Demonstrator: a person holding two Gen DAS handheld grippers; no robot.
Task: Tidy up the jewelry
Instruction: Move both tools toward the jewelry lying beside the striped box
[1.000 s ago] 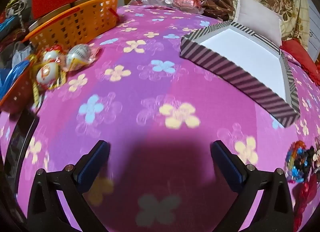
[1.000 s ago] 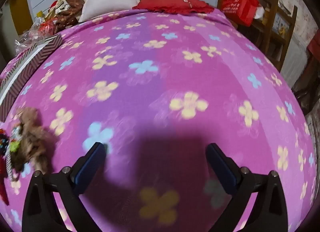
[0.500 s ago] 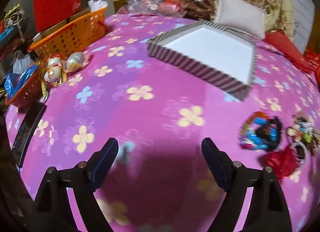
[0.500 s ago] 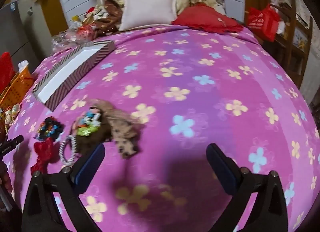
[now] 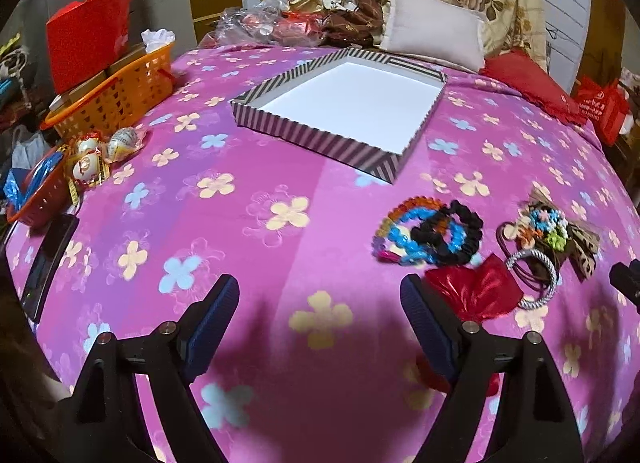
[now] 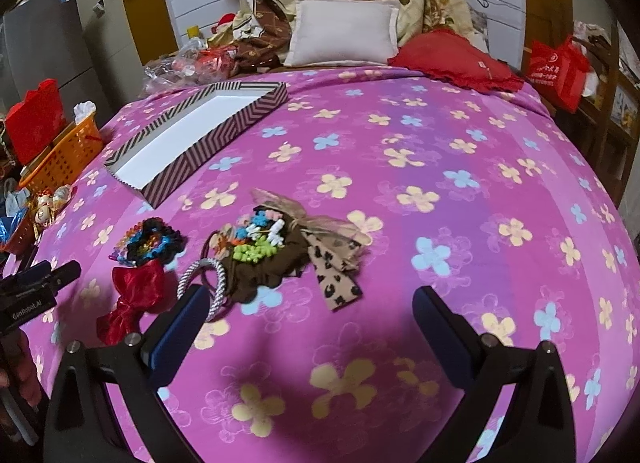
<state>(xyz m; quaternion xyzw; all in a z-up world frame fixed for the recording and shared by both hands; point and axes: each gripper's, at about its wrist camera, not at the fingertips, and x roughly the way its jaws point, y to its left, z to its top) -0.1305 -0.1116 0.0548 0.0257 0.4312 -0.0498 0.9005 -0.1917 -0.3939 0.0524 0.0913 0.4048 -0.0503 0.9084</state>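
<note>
— Where does the jewelry lie?
— On the bed [image 6: 460,135], in two heaps well short of the striped tray [image 5: 320,139]: your beaded bracelets [image 5: 428,233] beside a red bow [image 5: 476,293], then the flower pieces and silver ring [image 6: 204,287].
— And your grippers?
— Your left gripper [image 5: 320,307] and your right gripper [image 6: 312,315] both stand with jaws wide apart, holding nothing, above the pink cover.
</note>
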